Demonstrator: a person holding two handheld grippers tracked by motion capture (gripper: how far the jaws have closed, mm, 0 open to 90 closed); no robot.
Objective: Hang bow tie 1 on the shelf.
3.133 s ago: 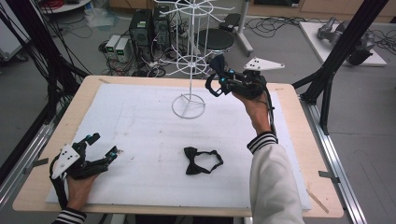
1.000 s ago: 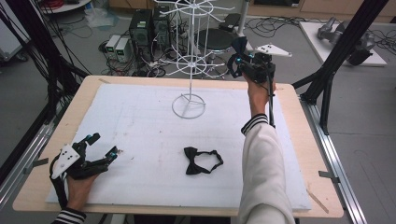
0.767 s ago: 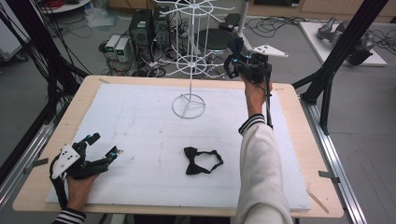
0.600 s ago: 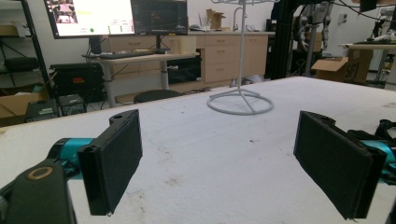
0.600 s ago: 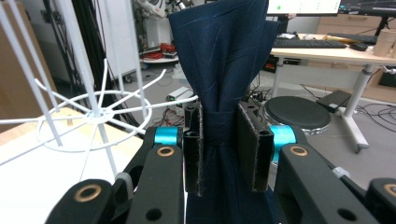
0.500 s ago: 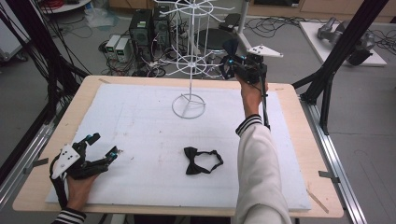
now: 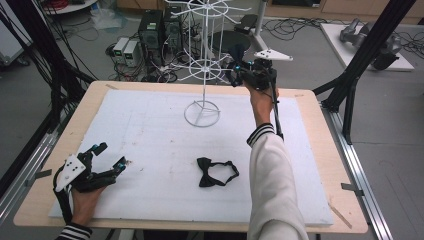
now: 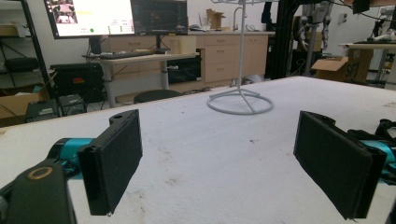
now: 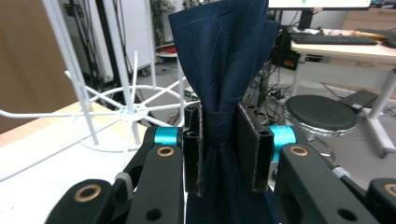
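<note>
Your left gripper (image 7: 107,159) rests on the near left part of the white mat (image 7: 150,130), the hand under it at the table's near edge, and its jaws stand wide apart with nothing between them; in the left gripper view (image 8: 219,154) you see bare mat between the two black pads (image 8: 114,161). Near the middle of the mat, a little toward you, a black bow tie (image 7: 216,172) lies flat with its strap looped to its right, well apart from both grippers. Farther off, the white wire rack (image 7: 204,75) stands on its ring base (image 7: 202,113) at the far middle of the mat, its spoked tiers spreading out from the upright pole. To the right of the pole, your right gripper (image 7: 239,70) is raised over the far edge of the table, just beside the rack's lower spoked tier. Its jaws are clamped on a navy bow tie (image 9: 224,70), pinching it at the centre knot, with one fan of cloth standing up above the pads in the right gripper view (image 9: 223,154) and the wire spokes (image 9: 126,109) to its left.
</note>
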